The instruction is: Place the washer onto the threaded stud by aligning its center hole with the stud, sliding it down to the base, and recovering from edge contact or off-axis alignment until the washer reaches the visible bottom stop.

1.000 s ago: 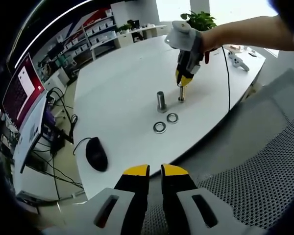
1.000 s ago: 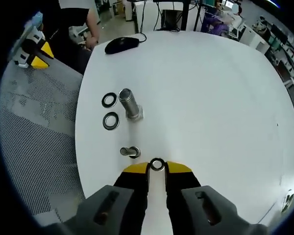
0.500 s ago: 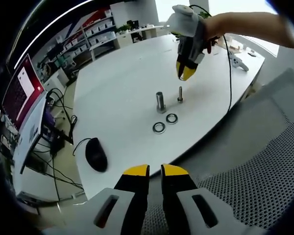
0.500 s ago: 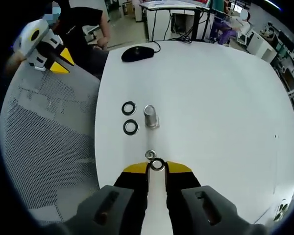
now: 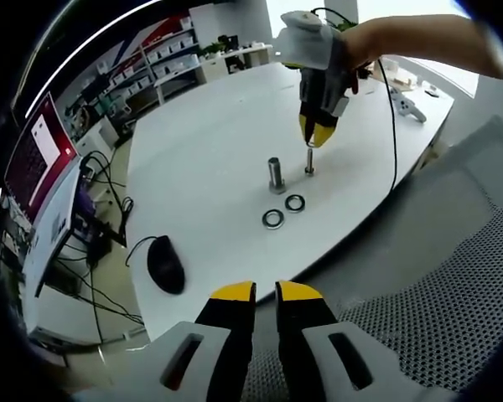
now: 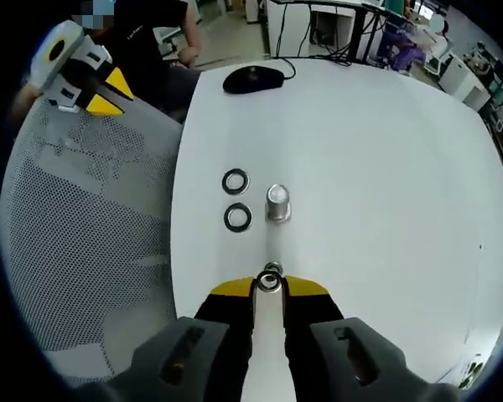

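A thin threaded stud (image 5: 309,164) stands upright on the white table (image 5: 210,159). My right gripper (image 5: 318,135) hangs just above its top, held by a hand. In the right gripper view this gripper (image 6: 269,287) is shut on a small metal washer (image 6: 269,282) pinched between the yellow tips. The stud's top (image 6: 272,268) shows right at the washer's far edge. Whether washer and stud touch, I cannot tell. My left gripper (image 5: 266,292) is off the table over a mesh chair, jaws together with nothing in them; it appears in the right gripper view too (image 6: 92,84).
A thick metal cylinder (image 6: 277,203) stands close beyond the stud, with two loose washers (image 6: 235,181) (image 6: 238,218) beside it. A black mouse (image 6: 253,79) lies near the far table edge. The grey mesh chair (image 6: 92,251) sits against the table's side.
My right gripper lifted with the washer from beside the stud, then came back down centred over the stud's top. The left gripper has stayed still.
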